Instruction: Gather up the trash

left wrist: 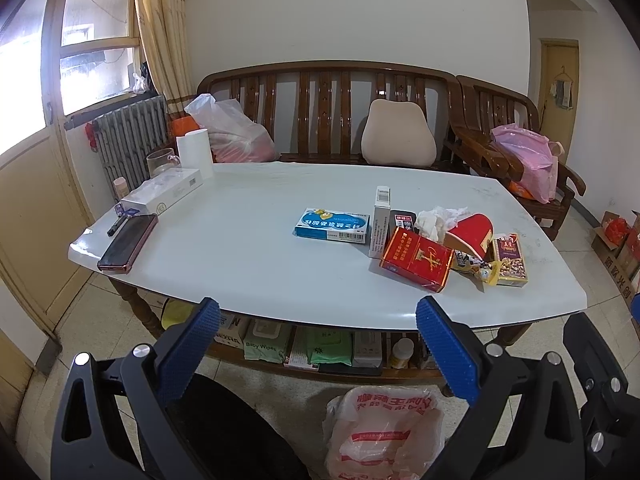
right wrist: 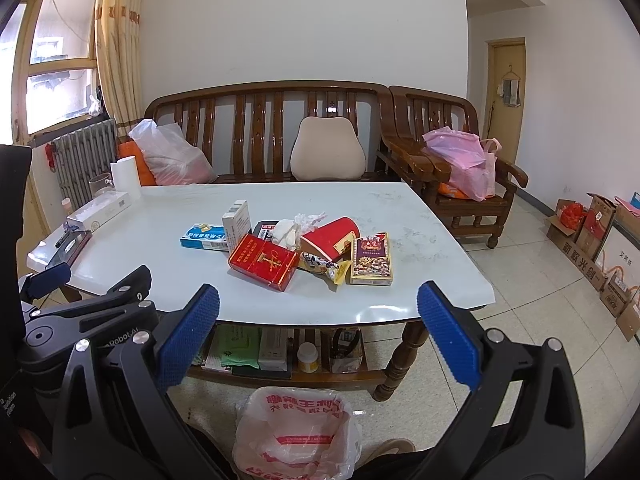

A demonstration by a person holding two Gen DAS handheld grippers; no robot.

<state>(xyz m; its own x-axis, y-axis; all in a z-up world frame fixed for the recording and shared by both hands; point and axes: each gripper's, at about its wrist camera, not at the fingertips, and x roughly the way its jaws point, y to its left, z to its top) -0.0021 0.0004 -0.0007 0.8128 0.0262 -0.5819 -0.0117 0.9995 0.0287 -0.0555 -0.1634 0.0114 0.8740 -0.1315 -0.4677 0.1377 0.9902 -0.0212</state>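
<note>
The left tongs [left wrist: 318, 328] are being held wide apart and empty, low in front of the near edge of the worktop [left wrist: 248, 264]. The right tongs [right wrist: 318, 320] are likewise being held wide and empty, just beside the left ones, at the worktop's near right edge.

On the left end of the worktop a phone [left wrist: 129, 242] is lying, well apart from the trash. Right of centre, the trash is being seen as a tight cluster: a blue box [left wrist: 332, 226] is lying flat, a white box [left wrist: 380, 222] is standing upright just beside it, a red pack [left wrist: 418, 258] is lying in front, a crumpled tissue [left wrist: 438, 220] is resting behind it, a red cup [left wrist: 470, 236] is lying on its side, a wrapper [left wrist: 474, 266] is lying below the cup, and a purple box [left wrist: 511, 260] is lying at the far right.

The cluster is lying ahead of and above both tongs, untouched; it is nearer the right tongs, with the red pack [right wrist: 264, 262] straight ahead of them.

On the floor under the tongs a plastic bag [right wrist: 296, 436] is standing open.
</note>
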